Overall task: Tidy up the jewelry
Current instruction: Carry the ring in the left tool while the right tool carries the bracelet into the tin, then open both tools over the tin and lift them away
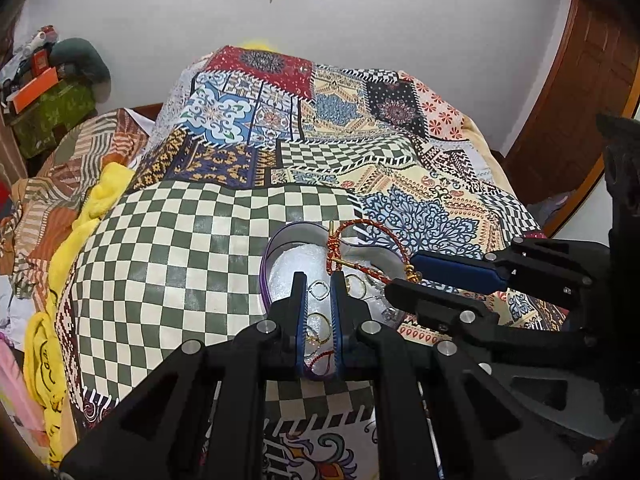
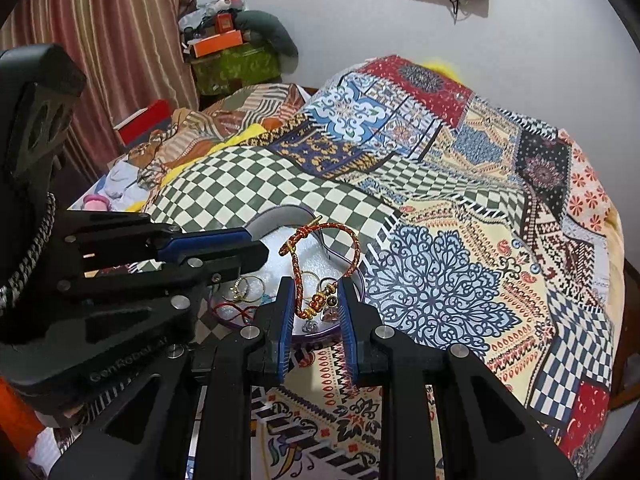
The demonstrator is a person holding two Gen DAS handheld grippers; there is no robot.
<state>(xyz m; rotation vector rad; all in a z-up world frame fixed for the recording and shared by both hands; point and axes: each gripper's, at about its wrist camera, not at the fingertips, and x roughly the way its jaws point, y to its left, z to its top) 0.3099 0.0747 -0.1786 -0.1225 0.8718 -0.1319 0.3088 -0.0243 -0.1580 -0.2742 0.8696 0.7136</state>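
A purple-rimmed heart-shaped box [image 1: 265,268] with white padding lies on the patterned bedspread; it also shows in the right wrist view [image 2: 276,216]. Inside lie gold and silver rings [image 1: 320,291] [image 2: 250,286] and a thin red cord [image 2: 232,312]. My right gripper [image 2: 316,300] [image 1: 404,276] is narrowly open around the beaded charm of a red-and-gold braided bracelet [image 2: 298,268] [image 1: 360,226], which loops up over the box. Whether the pads press the charm I cannot tell. My left gripper [image 1: 319,286] [image 2: 262,246] hovers over the rings, jaws a little apart and empty.
The patchwork bedspread [image 1: 320,152] covers the bed. A yellow cloth [image 1: 92,208] and striped bedding lie at the left. Boxes and clutter [image 2: 224,48] stand in the far corner by a curtain. A wooden door [image 1: 580,80] is at the right.
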